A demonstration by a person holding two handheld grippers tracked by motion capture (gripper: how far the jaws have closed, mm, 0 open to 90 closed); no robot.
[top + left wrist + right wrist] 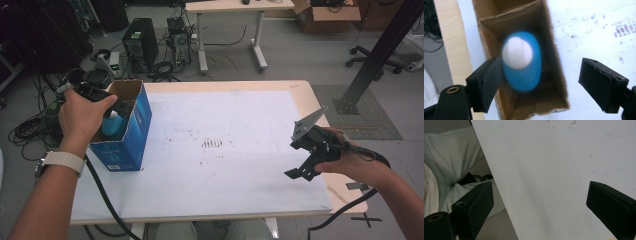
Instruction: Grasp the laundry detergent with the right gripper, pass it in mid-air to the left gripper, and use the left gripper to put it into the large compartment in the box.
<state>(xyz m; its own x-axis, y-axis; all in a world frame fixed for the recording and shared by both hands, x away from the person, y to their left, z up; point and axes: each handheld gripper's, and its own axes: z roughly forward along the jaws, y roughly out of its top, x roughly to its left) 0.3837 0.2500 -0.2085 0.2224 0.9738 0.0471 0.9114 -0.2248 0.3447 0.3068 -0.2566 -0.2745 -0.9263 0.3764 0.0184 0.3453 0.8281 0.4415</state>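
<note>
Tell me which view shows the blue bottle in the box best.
Left gripper view: it looks straight down into the open box at the blue bottle and its white cap, though blurred. The high view catches a sliver of it behind the hand.

The bottle [522,61] stands inside the box [559,82], directly below the left gripper [539,82], between its parted jaws; the right gripper [305,167] is well apart across the table [240,195]

A white sheet [235,150] with dark smudges at its middle covers most of the table [305,90]. On the floor beyond the far edge stand a black computer tower [140,42], tangled cables [165,67], a second table [240,6], a cardboard carton [325,15] and an office chair [375,62].
</note>
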